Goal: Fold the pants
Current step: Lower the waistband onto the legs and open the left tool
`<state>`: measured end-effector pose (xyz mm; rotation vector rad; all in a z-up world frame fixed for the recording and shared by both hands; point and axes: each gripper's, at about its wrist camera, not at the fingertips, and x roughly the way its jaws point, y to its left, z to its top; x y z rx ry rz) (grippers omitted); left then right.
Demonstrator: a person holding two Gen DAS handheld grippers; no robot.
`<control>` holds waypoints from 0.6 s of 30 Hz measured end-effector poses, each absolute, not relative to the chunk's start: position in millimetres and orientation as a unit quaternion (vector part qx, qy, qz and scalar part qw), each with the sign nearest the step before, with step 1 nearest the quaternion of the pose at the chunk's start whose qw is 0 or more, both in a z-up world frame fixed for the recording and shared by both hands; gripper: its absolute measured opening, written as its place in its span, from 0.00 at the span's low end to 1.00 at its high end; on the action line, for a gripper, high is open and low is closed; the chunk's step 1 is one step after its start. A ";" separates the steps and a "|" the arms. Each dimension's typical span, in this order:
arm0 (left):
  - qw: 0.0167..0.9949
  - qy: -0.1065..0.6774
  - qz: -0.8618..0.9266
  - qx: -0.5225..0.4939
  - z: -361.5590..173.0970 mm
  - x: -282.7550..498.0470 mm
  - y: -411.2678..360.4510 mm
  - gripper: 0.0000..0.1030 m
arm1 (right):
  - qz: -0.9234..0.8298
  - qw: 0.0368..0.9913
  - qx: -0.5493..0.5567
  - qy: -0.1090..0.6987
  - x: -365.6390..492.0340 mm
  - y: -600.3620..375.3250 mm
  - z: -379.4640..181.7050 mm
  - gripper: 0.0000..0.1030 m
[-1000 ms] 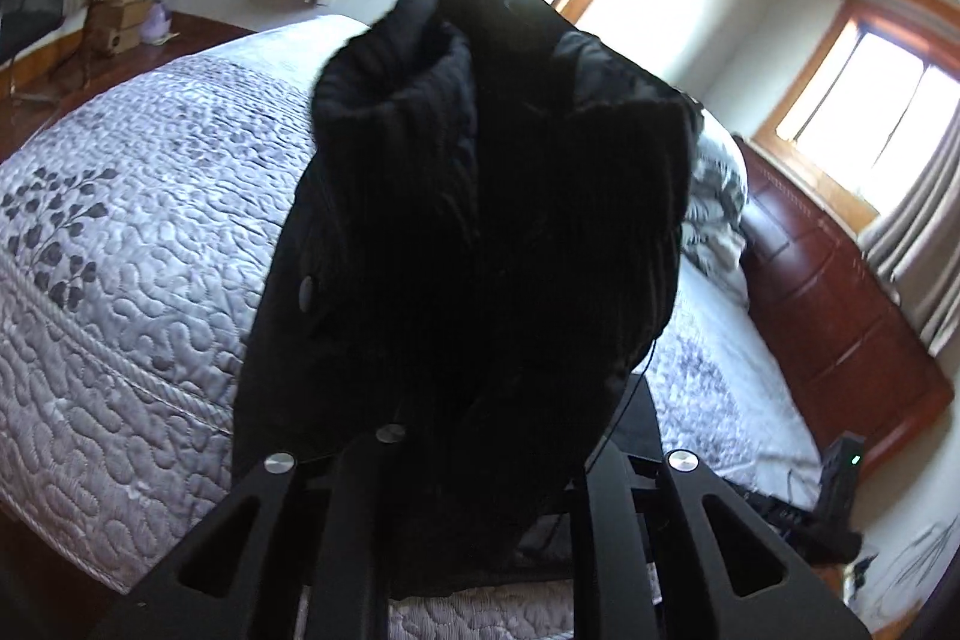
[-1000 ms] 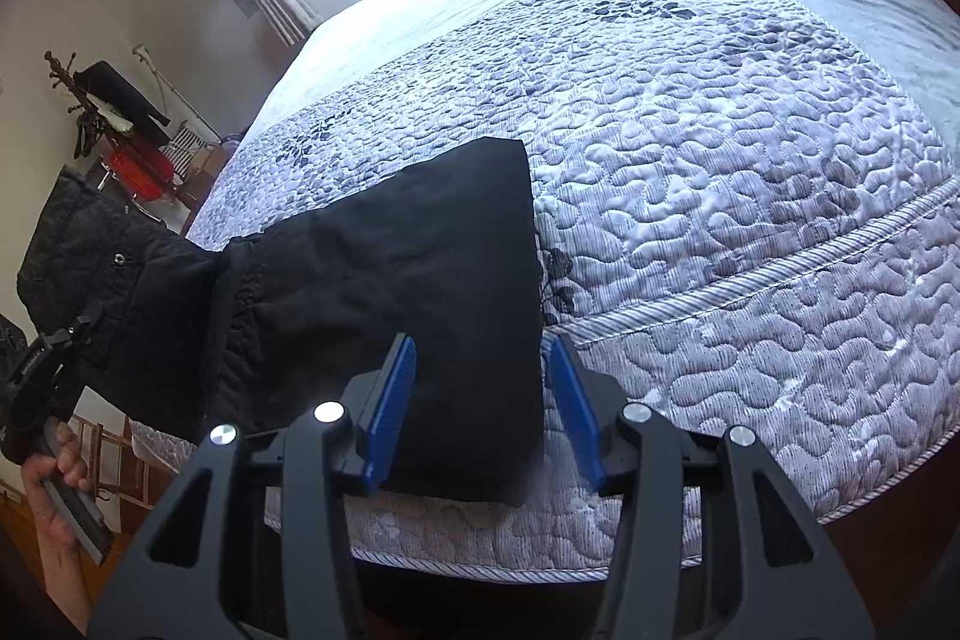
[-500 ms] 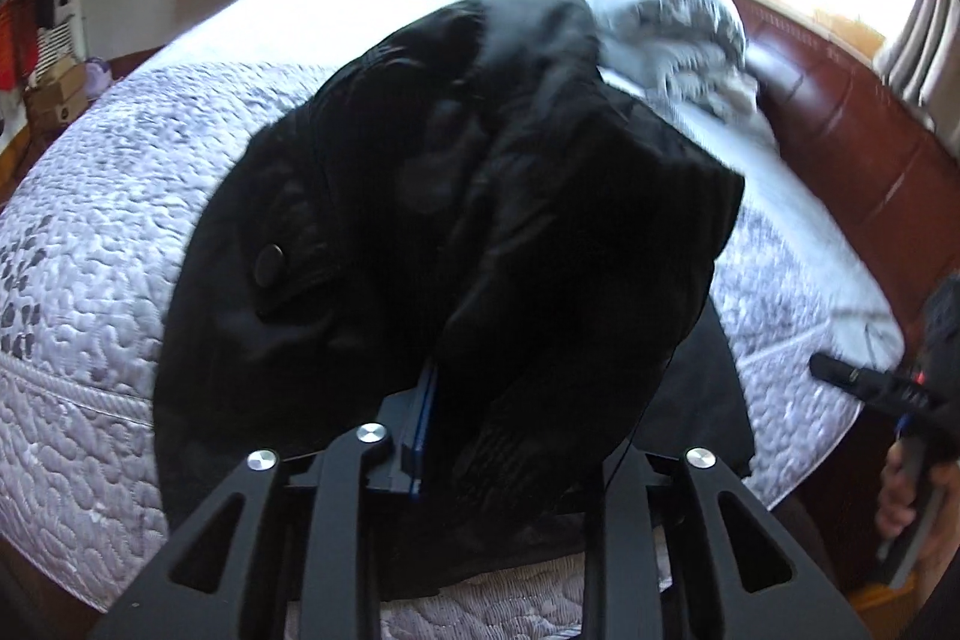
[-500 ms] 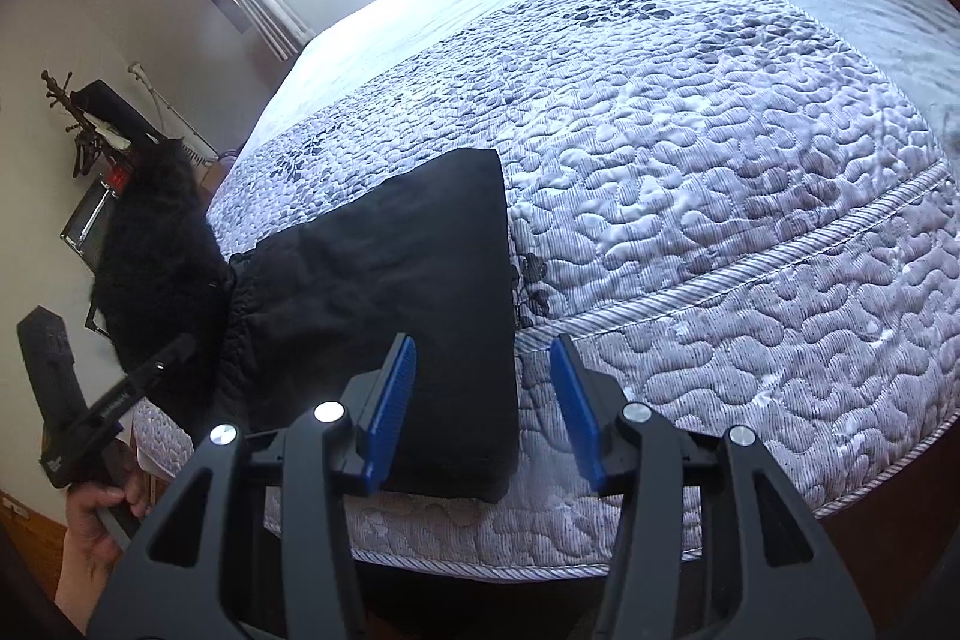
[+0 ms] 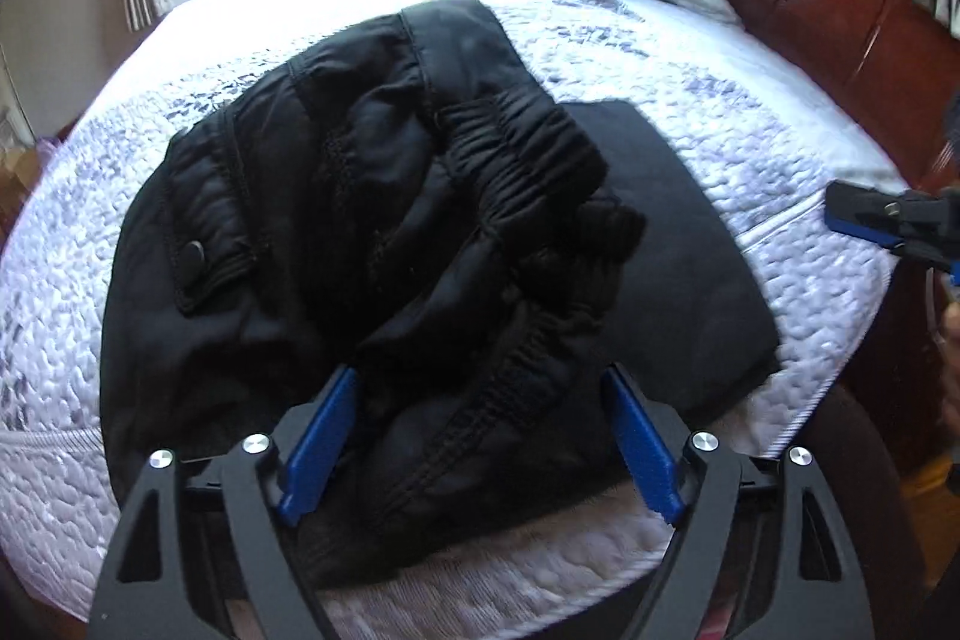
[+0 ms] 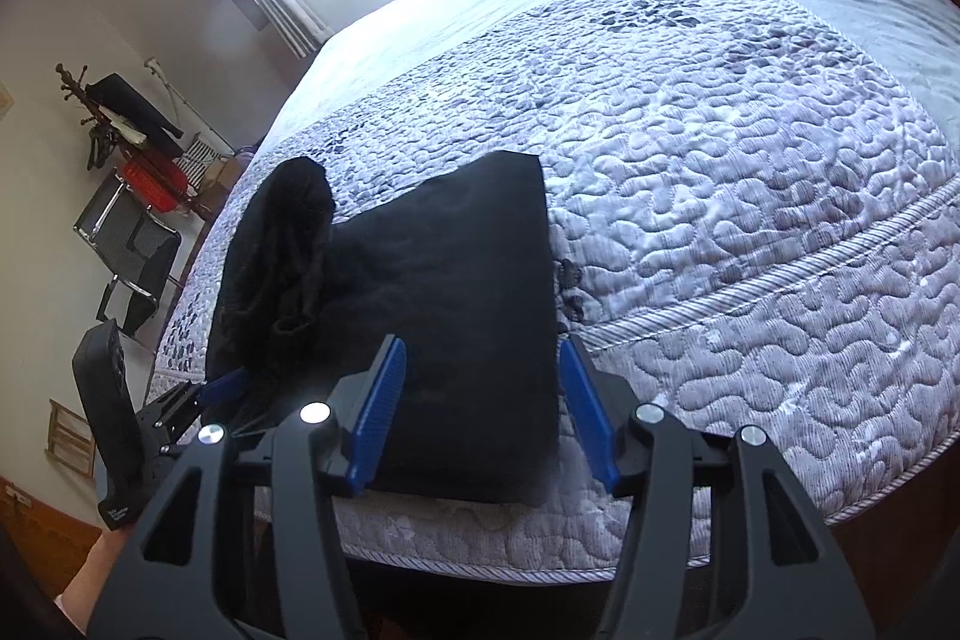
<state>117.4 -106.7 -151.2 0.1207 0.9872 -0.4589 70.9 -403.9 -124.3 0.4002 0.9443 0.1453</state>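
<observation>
Pants, black and padded (image 5: 372, 244), lie bunched on our quilted lilac bed (image 6: 750, 172), waistband between our open left tongs (image 5: 480, 436) (nearer); open right tongs (image 6: 480, 412) straddle the flat folded end.

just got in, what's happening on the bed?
A person with two handheld claws is folding black pants on the quilted bed. The waistband end lies bunched over the flat folded part. The left claw is open around the bunched fabric. The right claw is open at the folded edge, gripping nothing.
</observation>
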 end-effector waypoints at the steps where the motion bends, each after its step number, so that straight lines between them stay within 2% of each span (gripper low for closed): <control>1: 0.855 0.467 -0.225 0.028 -144.3 114.9 -97.1 0.81 | 0.076 0.869 0.190 0.451 72.9 -399.7 -121.9 0.59; 2: 0.857 0.461 -0.230 0.000 -136.8 112.4 -86.9 0.83 | 0.081 0.869 0.189 0.449 74.2 -396.3 -119.9 0.63; 3: 0.860 0.454 -0.232 -0.021 -130.8 110.7 -79.0 0.89 | 0.087 0.870 0.189 0.448 75.9 -392.6 -117.6 0.65; 5: 0.872 0.433 -0.219 -0.070 -117.6 106.7 -52.4 0.93 | 0.102 0.868 0.194 0.446 80.3 -384.2 -113.6 0.76; 9: 0.877 0.427 -0.162 -0.149 -110.7 111.2 3.3 0.93 | 0.140 0.856 0.205 0.453 96.2 -360.3 -111.5 0.81; 14: 0.857 0.450 -0.094 -0.234 -136.4 121.4 60.3 0.93 | 0.168 0.840 0.193 0.478 119.4 -320.8 -120.2 0.86; 18: 0.846 0.465 -0.067 -0.251 -157.2 127.0 73.2 0.93 | 0.178 0.830 0.192 0.492 133.3 -302.2 -132.0 0.86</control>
